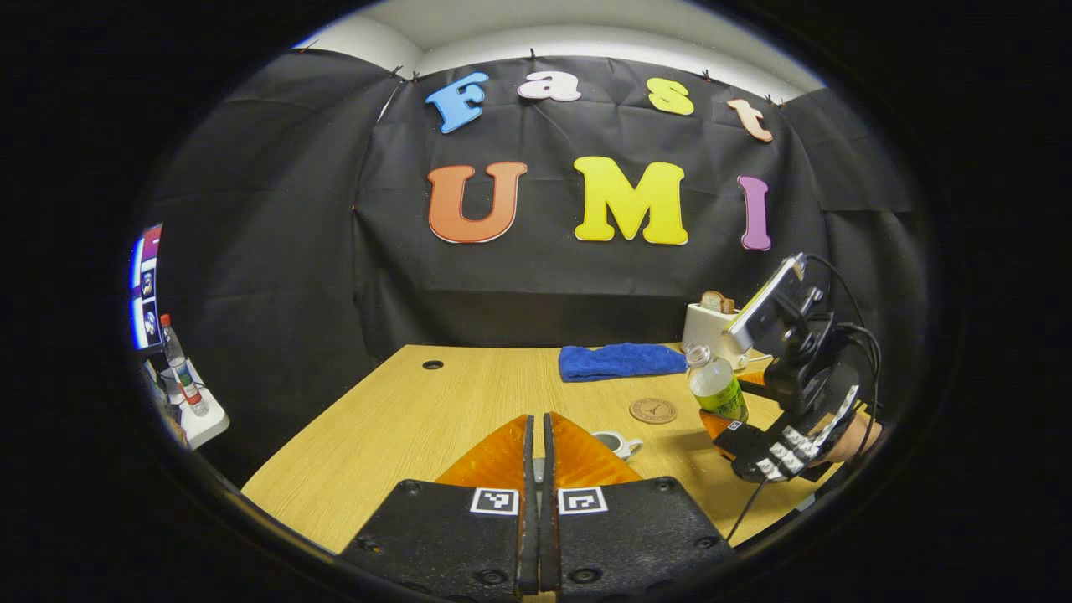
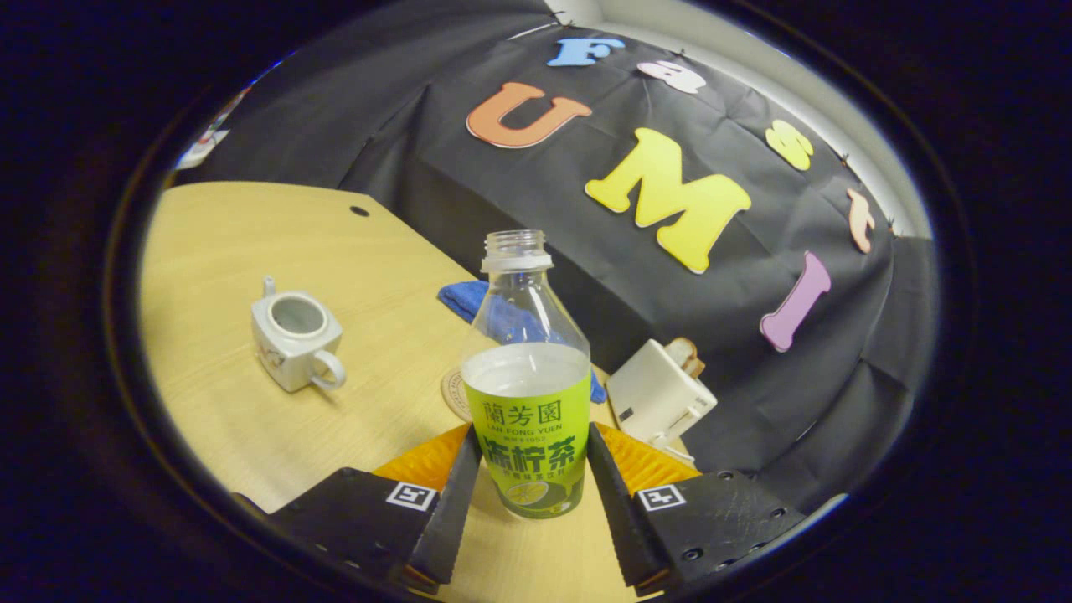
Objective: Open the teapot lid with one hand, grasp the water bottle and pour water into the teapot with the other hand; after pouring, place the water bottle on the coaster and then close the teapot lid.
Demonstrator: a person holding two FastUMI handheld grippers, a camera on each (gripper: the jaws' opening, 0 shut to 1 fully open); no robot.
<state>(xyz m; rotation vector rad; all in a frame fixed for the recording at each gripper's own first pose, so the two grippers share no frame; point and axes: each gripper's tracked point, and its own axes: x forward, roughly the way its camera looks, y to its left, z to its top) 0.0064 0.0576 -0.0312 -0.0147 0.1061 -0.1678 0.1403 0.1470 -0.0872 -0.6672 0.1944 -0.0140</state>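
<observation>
The white teapot (image 2: 293,335) stands open on the wooden table (image 2: 251,251), its handle facing the right gripper; it also peeks out beside my left fingers as the teapot (image 1: 615,442). My left gripper (image 1: 538,419) is shut, with a pale sliver of the lid pinched between its fingers. The uncapped water bottle (image 2: 528,394), green-labelled and over half full, sits upright between the fingers of my right gripper (image 2: 533,435), which is shut on it. In the left gripper view that right gripper (image 1: 722,427) holds the bottle (image 1: 716,385) right of the round coaster (image 1: 652,410).
A blue cloth (image 1: 620,362) lies at the table's far edge, and a white toaster (image 1: 708,331) stands right of it. The coaster (image 2: 452,394) is partly hidden behind the bottle. A cable hole (image 1: 432,365) marks the far left of the table. A side shelf (image 1: 197,419) carries another bottle.
</observation>
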